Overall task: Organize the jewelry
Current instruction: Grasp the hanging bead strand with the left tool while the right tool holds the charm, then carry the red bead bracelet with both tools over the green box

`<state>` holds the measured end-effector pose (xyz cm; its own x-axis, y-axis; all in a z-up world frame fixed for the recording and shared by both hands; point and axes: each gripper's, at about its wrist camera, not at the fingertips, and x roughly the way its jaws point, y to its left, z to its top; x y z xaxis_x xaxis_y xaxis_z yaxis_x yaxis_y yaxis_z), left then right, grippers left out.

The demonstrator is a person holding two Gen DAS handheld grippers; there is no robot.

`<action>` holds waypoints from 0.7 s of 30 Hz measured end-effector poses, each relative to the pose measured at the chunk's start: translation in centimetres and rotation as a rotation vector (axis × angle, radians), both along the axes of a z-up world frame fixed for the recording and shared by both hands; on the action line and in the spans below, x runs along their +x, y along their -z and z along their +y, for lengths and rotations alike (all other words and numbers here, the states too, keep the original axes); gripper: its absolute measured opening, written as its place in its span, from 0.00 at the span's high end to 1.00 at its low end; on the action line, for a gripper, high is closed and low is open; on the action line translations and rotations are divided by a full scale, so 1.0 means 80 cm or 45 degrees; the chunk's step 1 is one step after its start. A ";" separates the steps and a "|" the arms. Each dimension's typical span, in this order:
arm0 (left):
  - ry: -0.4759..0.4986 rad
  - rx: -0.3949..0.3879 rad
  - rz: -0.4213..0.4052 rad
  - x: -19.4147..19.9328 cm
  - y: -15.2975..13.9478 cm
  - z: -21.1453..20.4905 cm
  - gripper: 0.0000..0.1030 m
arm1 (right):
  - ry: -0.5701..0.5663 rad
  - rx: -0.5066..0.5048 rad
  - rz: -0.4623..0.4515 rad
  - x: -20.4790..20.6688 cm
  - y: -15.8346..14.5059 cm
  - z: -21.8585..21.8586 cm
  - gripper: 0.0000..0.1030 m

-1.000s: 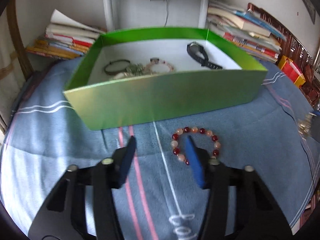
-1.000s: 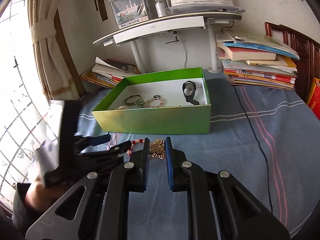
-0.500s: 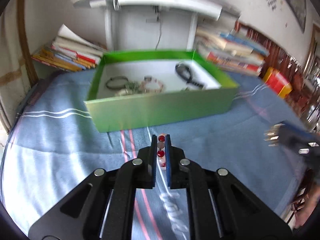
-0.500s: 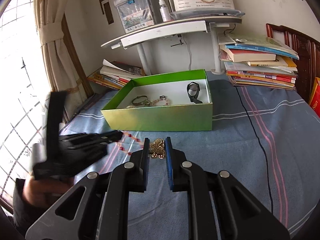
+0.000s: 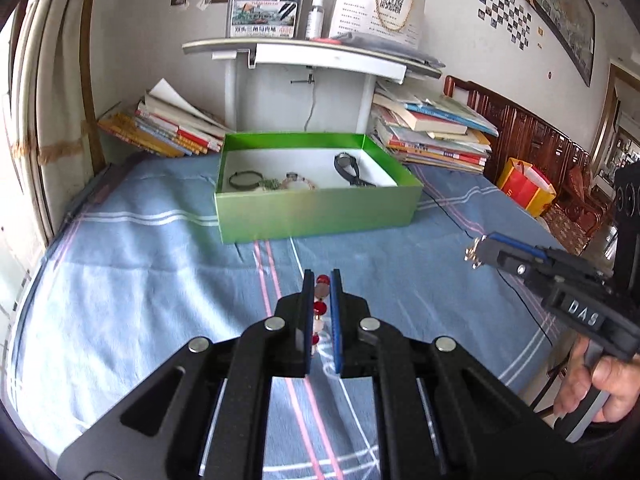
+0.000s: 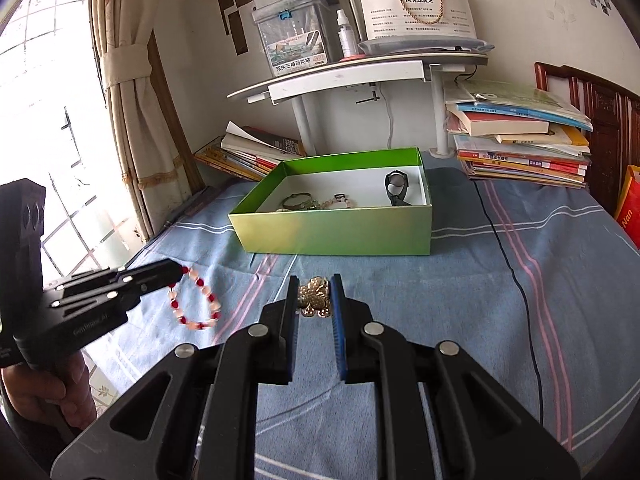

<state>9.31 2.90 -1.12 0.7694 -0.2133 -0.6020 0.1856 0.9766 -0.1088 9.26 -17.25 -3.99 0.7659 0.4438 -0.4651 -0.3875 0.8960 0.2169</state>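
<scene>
Right wrist view, round glossy bead bracelet [image 6: 195, 300], filigree gold brooch [image 6: 315, 297], green cardboard box [image 6: 336, 234]

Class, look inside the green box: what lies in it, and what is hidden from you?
Inside the green box lie a black watch, a dark bangle and a pale beaded bracelet, with tangled pieces between. The near wall hides the floor just behind it.

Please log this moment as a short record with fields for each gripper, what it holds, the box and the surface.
left gripper: shut on beaded bracelet, which hangs clear of the cloth
right gripper: shut on gold ornament
green box: open, on the cloth ahead of both grippers
box contents: black watch, dark bangle, pale bead bracelet
surface: blue striped cloth
</scene>
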 end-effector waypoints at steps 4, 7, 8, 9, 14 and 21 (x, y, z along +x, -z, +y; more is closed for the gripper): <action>-0.007 -0.006 0.021 -0.003 0.010 0.002 0.93 | 0.004 -0.004 0.007 -0.006 0.003 -0.003 0.85; -0.014 -0.005 0.026 -0.004 0.012 0.002 0.93 | 0.011 -0.005 0.010 -0.008 0.004 -0.005 0.85; -0.016 -0.005 0.027 -0.005 0.012 0.001 0.93 | 0.012 -0.005 0.011 -0.008 0.004 -0.006 0.85; -0.017 -0.004 0.027 -0.005 0.011 0.000 0.93 | 0.015 -0.004 0.012 -0.008 0.005 -0.006 0.85; -0.027 0.000 0.023 -0.004 0.010 0.000 0.93 | 0.015 -0.002 0.012 -0.009 0.004 -0.007 0.85; -0.026 0.004 0.026 -0.004 0.012 -0.001 0.93 | 0.011 -0.004 0.012 -0.010 0.005 -0.008 0.85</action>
<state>9.02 2.85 -2.06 0.7611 -0.1962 -0.6183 0.1636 0.9804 -0.1097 8.50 -17.86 -4.40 0.7655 0.4357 -0.4734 -0.3776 0.9000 0.2179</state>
